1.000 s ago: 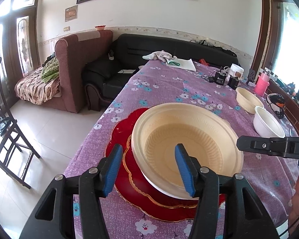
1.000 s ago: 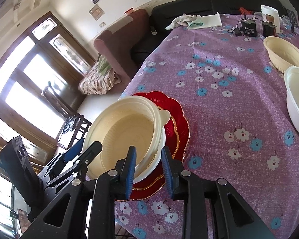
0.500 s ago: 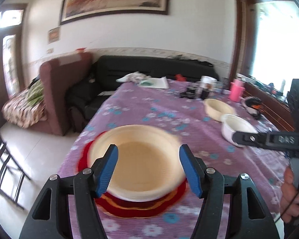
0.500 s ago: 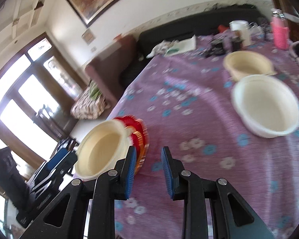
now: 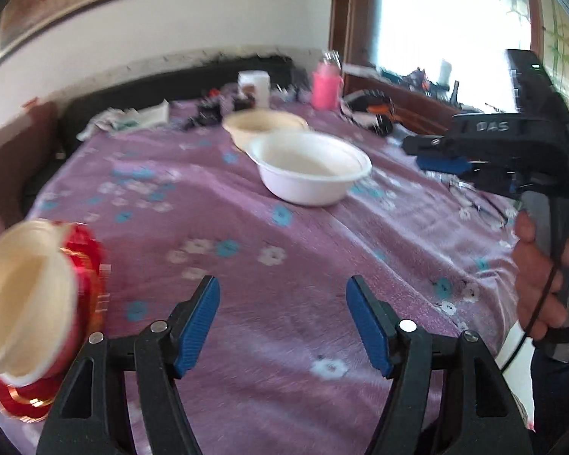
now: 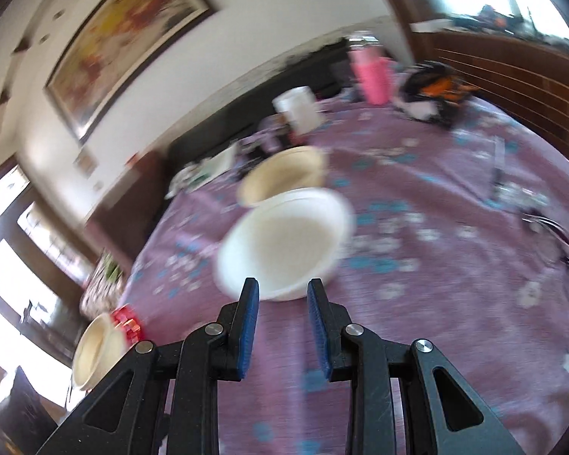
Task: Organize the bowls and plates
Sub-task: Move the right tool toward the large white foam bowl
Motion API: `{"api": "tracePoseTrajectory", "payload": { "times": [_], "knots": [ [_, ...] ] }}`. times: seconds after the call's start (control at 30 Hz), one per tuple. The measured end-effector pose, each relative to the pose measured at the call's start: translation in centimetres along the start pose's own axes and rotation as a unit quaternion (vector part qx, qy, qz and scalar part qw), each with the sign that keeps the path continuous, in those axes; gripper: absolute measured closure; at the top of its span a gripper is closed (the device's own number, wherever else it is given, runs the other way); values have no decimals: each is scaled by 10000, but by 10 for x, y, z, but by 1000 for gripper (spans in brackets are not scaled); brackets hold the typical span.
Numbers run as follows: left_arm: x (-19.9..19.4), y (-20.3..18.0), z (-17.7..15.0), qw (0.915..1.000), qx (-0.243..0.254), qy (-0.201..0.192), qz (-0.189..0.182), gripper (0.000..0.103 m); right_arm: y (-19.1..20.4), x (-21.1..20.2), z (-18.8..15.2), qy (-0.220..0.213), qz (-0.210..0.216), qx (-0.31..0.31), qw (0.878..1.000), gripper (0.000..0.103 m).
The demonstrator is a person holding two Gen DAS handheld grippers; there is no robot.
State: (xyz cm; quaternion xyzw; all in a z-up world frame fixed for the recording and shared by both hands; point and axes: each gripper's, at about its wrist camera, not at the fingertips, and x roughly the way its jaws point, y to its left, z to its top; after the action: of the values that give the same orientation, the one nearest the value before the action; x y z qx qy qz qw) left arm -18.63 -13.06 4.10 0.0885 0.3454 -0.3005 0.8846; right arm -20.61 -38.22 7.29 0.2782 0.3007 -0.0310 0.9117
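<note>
A white bowl (image 5: 311, 167) stands on the purple flowered cloth, with a cream bowl (image 5: 263, 123) right behind it. Another cream bowl (image 5: 22, 295) rests on stacked red plates (image 5: 89, 265) at the far left. My left gripper (image 5: 282, 292) hangs over bare cloth, its jaws opening with nothing between them. My right gripper (image 6: 282, 288) is open by a narrow gap and holds nothing. It sits just short of the white bowl (image 6: 284, 239). The rear cream bowl (image 6: 280, 178) lies beyond. The bowl on the red plates (image 6: 127, 322) is at lower left. The frames are blurred by motion.
A pink bottle (image 6: 373, 76), a white jar (image 6: 297, 108) and small dark items crowd the table's far end. A black and orange object (image 6: 432, 94) lies at the far right. A hand (image 5: 542, 273) holds the right gripper at the table's right edge. A dark sofa stands behind.
Both views have swung right, from the cream bowl on the red plates toward the white bowl. The left jaws have widened. The cream bowl stays on the plates.
</note>
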Motion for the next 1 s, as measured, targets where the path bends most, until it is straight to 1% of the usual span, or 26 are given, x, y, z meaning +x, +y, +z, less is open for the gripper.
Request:
{"api": "tracePoseTrajectory", "payload": {
  "times": [0.1, 0.17, 0.23, 0.3, 0.37, 0.43, 0.5, 0.63, 0.7, 0.77, 0.87, 0.93, 1.0],
  "knots": [
    [22, -1, 6, 9999, -77, 141, 61, 34, -30, 2, 2, -8, -243, 246, 9994, 74],
    [30, -2, 9, 9998, -113, 62, 155, 34, -49, 4, 1, 19, -340, 409, 9986, 74],
    [37, 0, 12, 9994, -129, 22, 308, 33, -58, 8, 1, 36, -456, 463, 9979, 74],
    [44, 3, 15, 9992, -230, 172, 261, 33, -66, 14, 0, 93, -502, 523, 9973, 74],
    [43, 6, 16, 9991, -282, 140, 275, 32, -72, 18, -2, 136, -539, 574, 9968, 74],
    [46, 8, 16, 9989, -331, 190, 284, 31, -74, 24, -3, 174, -569, 566, 9966, 74],
    [50, 9, 16, 9984, -373, 297, 318, 31, -74, 28, -4, 207, -560, 537, 9968, 74],
    [52, 12, 16, 9979, -455, 349, 300, 31, -79, 35, -9, 293, -562, 600, 9962, 74],
    [54, 13, 16, 9976, -489, 396, 296, 31, -82, 33, -9, 242, -412, 665, 9966, 74],
    [53, 13, 16, 9975, -504, 375, 324, 31, -81, 30, -10, 158, -393, 625, 9971, 74],
    [52, 11, 15, 9977, -469, 351, 350, 31, -76, 31, -10, 172, -206, 531, 9982, 74],
    [51, 10, 14, 9978, -447, 328, 358, 31, -75, 31, -10, 132, -239, 522, 9983, 74],
    [50, 10, 14, 9979, -437, 310, 357, 31, -76, 31, -10, 148, -181, 536, 9983, 74]
  ]
}}
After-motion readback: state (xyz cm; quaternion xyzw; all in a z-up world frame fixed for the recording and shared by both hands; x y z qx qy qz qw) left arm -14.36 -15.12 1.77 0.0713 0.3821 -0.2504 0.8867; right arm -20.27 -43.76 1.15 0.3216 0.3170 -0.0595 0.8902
